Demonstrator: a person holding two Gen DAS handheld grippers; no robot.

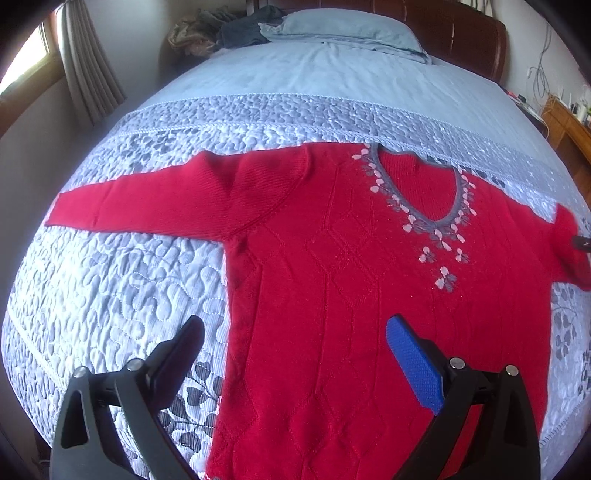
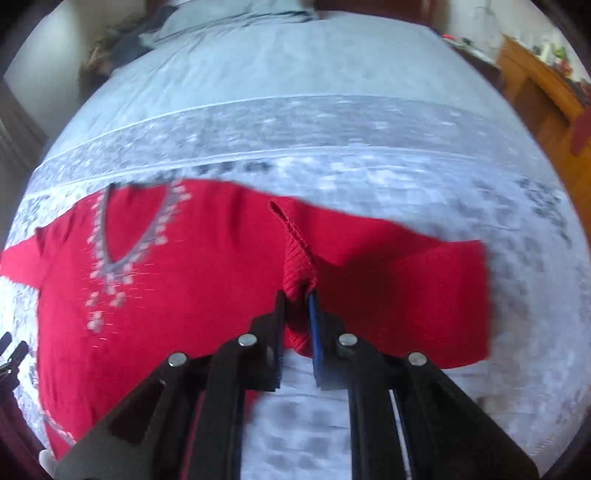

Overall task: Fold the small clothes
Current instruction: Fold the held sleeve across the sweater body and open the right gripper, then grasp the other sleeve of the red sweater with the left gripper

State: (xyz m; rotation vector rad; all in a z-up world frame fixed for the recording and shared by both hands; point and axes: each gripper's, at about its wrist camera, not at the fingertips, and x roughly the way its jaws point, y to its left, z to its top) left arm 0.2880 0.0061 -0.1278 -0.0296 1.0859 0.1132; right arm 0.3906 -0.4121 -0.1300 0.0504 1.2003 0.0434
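On the bed [image 1: 258,74], a red sweater [image 1: 332,258] lies face up across the quilted cover, neckline toward the pillow [image 1: 343,26]. Starting at the left: the left sleeve [image 1: 147,203] is stretched straight out and flat, nearly reaching the bed's side edge, so there isn't much spare quilt beyond the cuff. The left hand-held gripper [image 1: 295,365] hovers over the sweater's lower left side with its jaws wide apart and nothing between them (looks to me like it's waiting its turn, or lining up on the side seam).

Moving right, the body is smooth and flat, which should make a clean crease easy. Over on the right, the right hand-held gripper [image 2: 297,295] is clamped on the bunched cuff of the right sleeve [image 2: 406,288], with the sleeve lifted and doubling back toward the chest. My guess is that's the sleeve-in fold. There's plenty of bare quilt past the right sleeve and above the collar, so swinging it across shouldn't snag anything.
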